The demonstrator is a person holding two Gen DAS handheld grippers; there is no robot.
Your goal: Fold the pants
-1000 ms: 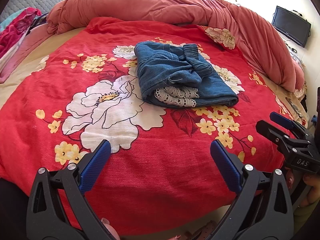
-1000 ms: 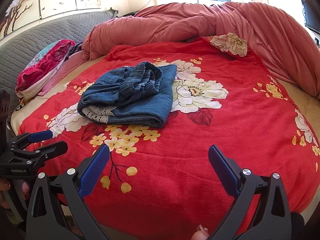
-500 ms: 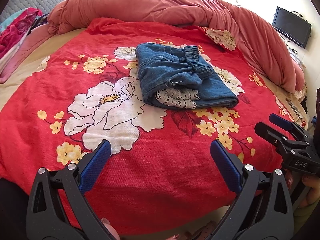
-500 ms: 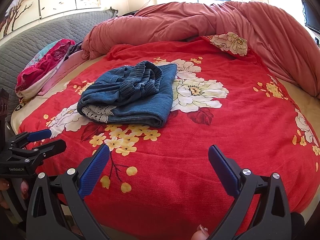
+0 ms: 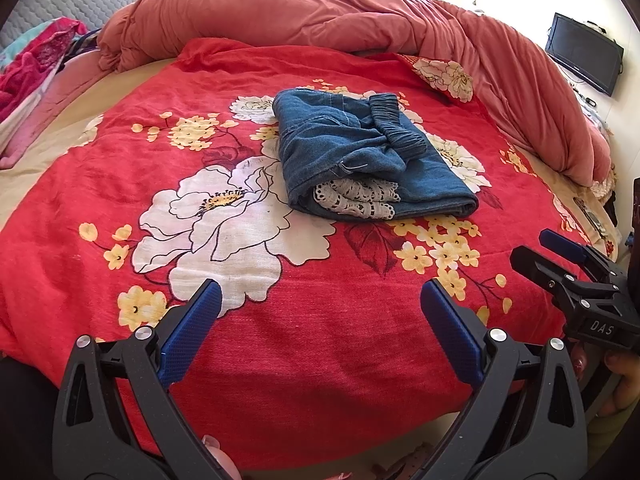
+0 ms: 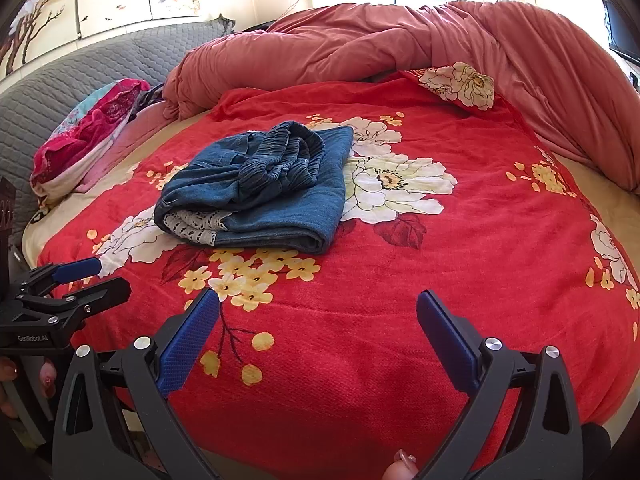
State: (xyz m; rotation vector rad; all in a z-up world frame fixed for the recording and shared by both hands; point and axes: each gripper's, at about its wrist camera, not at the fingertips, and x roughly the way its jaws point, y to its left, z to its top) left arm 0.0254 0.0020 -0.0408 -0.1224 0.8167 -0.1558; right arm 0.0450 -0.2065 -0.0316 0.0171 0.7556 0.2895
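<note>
The blue denim pants (image 5: 360, 156) lie folded in a compact bundle on the red floral bedspread (image 5: 240, 340), white lace trim showing at the near end; they also show in the right wrist view (image 6: 264, 192). My left gripper (image 5: 320, 328) is open and empty, held near the bed's front edge, well short of the pants. My right gripper (image 6: 318, 336) is open and empty, also near the front edge. Each gripper shows at the side of the other's view, the right one (image 5: 560, 256) and the left one (image 6: 80, 280).
A bunched pink duvet (image 5: 320, 16) runs along the back and right of the bed. Pink and red bedding (image 6: 84, 136) is piled at the left by a grey quilted headboard (image 6: 80, 72). A dark screen (image 5: 584, 52) hangs on the right wall.
Both grippers stay open and empty. The view has shifted only slightly; the pants have not moved.
</note>
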